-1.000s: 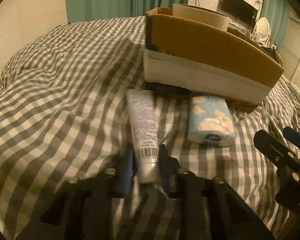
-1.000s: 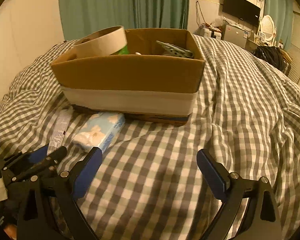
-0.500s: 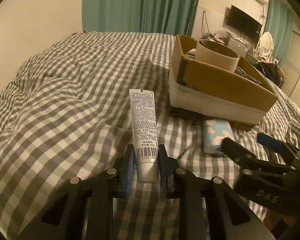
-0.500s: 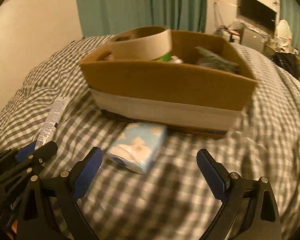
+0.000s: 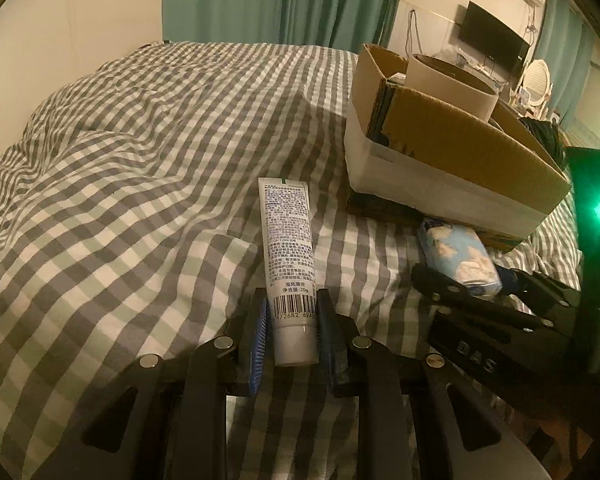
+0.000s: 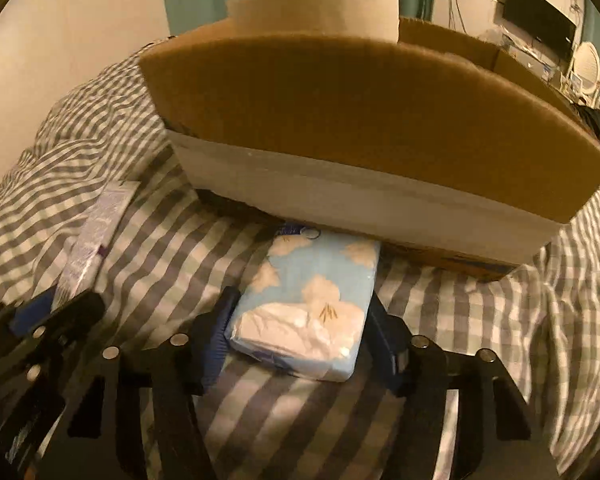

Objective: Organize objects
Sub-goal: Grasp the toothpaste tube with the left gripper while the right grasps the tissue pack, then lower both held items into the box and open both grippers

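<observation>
A white tube (image 5: 288, 248) with a barcode sticks forward out of my left gripper (image 5: 294, 320), which is shut on its cap end just above the checked bed cover (image 5: 140, 160). A light-blue tissue pack (image 6: 312, 300) with white clouds lies flat against the foot of an open cardboard box (image 6: 360, 120). My right gripper (image 6: 300, 332) is shut on the pack's near end, one finger on each long side. In the right wrist view the tube (image 6: 96, 232) and the left gripper (image 6: 56, 304) show at the left. The left wrist view has the pack (image 5: 456, 256) and the box (image 5: 460, 148) at right.
A wide cardboard roll (image 6: 316, 8) stands in the box's left end, with other items hidden behind the wall. The rumpled cover spreads left and back to green curtains (image 5: 284, 0). A TV (image 5: 492, 36) and a round mirror (image 5: 538, 84) stand far right.
My right gripper has moved in toward the box and shut from wide open onto the tissue pack. The left gripper has lifted and drawn back left with the tube held.
</observation>
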A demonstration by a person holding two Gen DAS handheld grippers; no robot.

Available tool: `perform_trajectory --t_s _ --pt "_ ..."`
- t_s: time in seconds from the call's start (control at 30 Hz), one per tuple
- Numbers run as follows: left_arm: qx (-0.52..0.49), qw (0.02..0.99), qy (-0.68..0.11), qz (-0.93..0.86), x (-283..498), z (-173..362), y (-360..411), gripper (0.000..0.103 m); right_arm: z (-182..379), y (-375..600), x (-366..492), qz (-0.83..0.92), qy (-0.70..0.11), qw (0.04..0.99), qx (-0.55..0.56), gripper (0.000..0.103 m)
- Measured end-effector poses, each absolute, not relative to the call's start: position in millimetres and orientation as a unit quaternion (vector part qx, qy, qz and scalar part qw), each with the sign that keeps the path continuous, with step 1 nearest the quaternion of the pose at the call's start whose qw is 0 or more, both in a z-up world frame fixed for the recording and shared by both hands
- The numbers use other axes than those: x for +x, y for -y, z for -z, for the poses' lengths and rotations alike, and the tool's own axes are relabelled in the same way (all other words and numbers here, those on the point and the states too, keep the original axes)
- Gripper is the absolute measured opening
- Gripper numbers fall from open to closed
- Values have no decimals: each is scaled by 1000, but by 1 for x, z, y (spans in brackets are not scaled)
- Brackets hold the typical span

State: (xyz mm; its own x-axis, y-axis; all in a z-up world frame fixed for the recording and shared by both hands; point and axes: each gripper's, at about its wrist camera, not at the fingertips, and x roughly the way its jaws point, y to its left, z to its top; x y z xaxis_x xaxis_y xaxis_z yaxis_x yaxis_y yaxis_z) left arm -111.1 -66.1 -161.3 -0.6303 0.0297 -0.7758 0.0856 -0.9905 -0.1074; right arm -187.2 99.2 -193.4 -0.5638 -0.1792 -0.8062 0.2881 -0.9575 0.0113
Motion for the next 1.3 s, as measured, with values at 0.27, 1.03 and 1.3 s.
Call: perform_trajectory --t_s 0.27,1.03,1.3 --pt "419 -1 -54 906 -94 143 51 23 168 -126 -152 890 -47 151 428 55" --pt "361 -46 -20 931 -54 65 -7 23 74 -199 -67 932 -37 156 325 54" --pt "367 -106 -54 923 -73 38 -18 23 36 -216 -63 941 -37 162 296 54"
